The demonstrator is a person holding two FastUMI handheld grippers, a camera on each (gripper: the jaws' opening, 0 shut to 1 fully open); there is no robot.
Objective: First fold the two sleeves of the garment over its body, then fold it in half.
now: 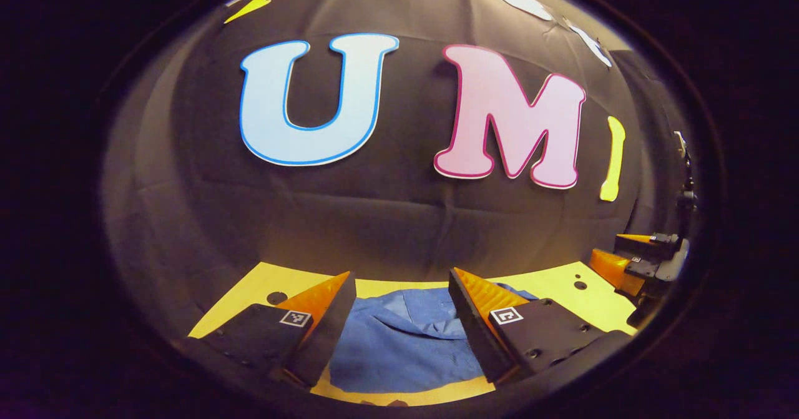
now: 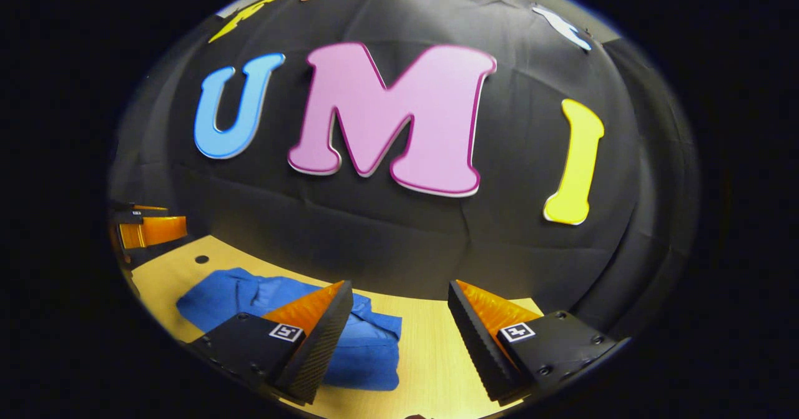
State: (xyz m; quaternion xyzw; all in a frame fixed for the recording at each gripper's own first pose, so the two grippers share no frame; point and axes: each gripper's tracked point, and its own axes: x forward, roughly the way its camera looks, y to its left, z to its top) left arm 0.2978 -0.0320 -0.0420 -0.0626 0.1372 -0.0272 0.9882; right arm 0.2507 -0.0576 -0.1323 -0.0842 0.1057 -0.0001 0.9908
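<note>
Yellow table (image 1: 562, 285) ahead: shirt (image 1: 406, 344) lies between the spread left gripper (image 1: 402, 319) fingers (right gripper (image 2: 399, 325), also spread, has it leftward).

A pale wooden tabletop (image 2: 431, 350) with small dark holes (image 1: 276, 297) stands before the black cloth wall (image 1: 399, 219).

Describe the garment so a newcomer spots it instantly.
Find the yellow-tan table below the black cloth wall. The garment is the rumpled blue shirt lying on it, the only soft blue thing there, with both open hand-held grippers above it.
</note>
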